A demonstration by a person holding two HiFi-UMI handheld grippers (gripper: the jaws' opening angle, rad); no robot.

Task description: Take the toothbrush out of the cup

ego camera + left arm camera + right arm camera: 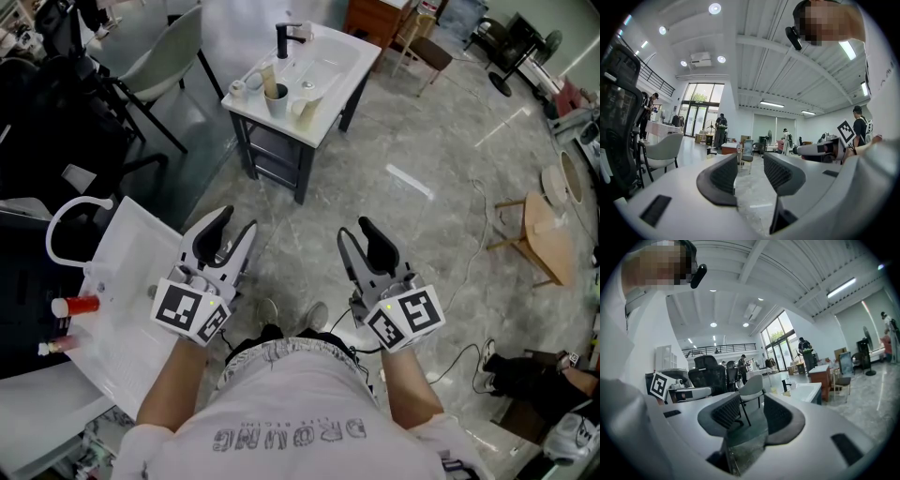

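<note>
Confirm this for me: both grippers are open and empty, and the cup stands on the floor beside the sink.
Not quite. The cup stands on top of the sink, beside the basin, not on the floor; the head view shows it. The rest is right: the left gripper and the right gripper are both open and empty.

The sink stand is far ahead, at the top middle of the head view. On its left part stands a cup, and behind the cup is the tap. A chair is left of the stand. Near the person, the left gripper and right gripper are side by side. A bottle lies on a counter at the left.
</note>
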